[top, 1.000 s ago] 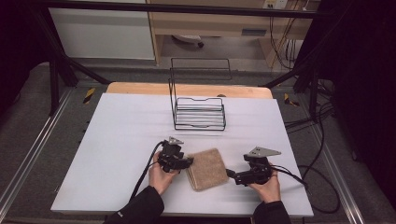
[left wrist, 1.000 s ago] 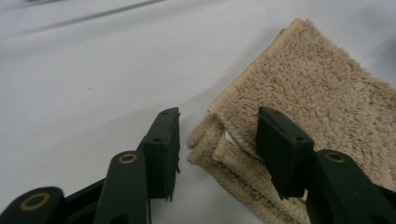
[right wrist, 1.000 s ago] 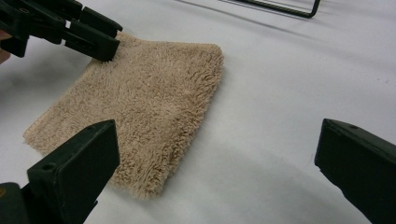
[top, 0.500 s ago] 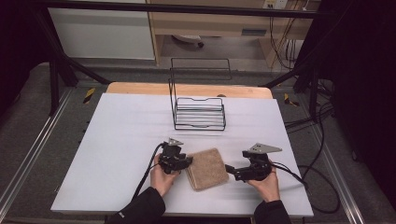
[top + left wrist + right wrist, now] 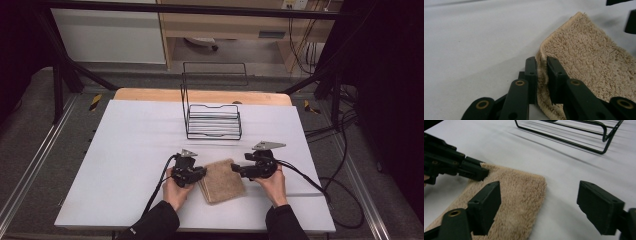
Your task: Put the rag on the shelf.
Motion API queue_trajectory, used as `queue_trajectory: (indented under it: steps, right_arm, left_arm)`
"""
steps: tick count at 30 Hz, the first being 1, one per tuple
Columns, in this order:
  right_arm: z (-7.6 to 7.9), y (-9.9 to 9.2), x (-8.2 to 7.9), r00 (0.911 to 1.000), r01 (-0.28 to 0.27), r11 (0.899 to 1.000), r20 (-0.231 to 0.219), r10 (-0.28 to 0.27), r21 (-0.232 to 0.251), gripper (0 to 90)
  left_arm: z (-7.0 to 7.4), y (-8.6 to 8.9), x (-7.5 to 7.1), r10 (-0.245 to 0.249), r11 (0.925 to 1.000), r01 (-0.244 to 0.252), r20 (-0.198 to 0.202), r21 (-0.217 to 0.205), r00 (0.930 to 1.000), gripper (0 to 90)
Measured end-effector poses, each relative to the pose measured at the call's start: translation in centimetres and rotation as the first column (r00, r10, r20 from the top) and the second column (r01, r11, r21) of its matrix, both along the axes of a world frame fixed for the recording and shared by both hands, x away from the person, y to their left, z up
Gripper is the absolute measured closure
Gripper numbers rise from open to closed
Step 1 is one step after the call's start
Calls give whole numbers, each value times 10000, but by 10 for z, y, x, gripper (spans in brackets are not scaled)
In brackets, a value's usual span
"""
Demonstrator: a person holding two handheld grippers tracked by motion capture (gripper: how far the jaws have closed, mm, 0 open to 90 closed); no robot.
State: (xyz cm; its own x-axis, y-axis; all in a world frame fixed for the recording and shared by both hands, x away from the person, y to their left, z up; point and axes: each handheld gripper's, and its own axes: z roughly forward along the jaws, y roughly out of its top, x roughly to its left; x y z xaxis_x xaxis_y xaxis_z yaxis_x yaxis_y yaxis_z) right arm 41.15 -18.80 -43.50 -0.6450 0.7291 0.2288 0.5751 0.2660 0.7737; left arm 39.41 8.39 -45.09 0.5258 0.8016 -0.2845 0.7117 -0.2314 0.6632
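- Pinching down now: the left gripper (image 5: 541, 68) has its jaws clenched on the edge of the folded tan towel (image 5: 221, 181), and in the left gripper view the terry hem is squeezed into a ridge between the two black pads; those jaws have just been closing.
- Over on the other side, the right gripper (image 5: 539, 206) is released, jaws standing wide, though they have just been narrowing a little. One jaw hangs over the towel's nap, the other over bare white worktop (image 5: 130, 150), with the towel's near corner between them and nothing pressed.
- From the high view, the towel lies flat near the worktop's front edge, about midway along it, sitting right between the two hands.
- Left gripper (image 5: 192, 172) is touching the towel's left edge; right gripper (image 5: 239, 170) is at its right edge, tips pointing in at the cloth.
- Looking along the right gripper's jaws, the left gripper's black fingers (image 5: 472, 171) bite the towel's far corner.
- Farther back, toward the rear edge and roughly centred, stands the black wire rack (image 5: 214, 116), well apart from the towel.
- Rack check: bare wire bars across its floor, its tall wire back upright.
- Its low front rail (image 5: 574, 135) shows beyond the towel in the right gripper view.
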Motion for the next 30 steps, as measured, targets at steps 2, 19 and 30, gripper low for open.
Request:
queue_trajectory:
  steps: [2, 19, 30]
  right_arm:
    - [-1, 4, 5, 9999, 31, 10000, -124, -32, -71, 280]
    - [-17, 15, 19, 9947, 102, 9994, -1023, -134, -319, 621]
    - [-19, 19, 19, 9886, -215, 9995, -1494, 178, -233, 799]
  left_arm:
    - [0, 0, 0, -40, 10000, 39, 67, 39, 10000, 790]
    - [-2, -3, -3, -533, 9974, 497, 700, 525, 9961, 794]
    - [-3, 1, -1, -713, 9972, 697, 663, 268, 9952, 794]
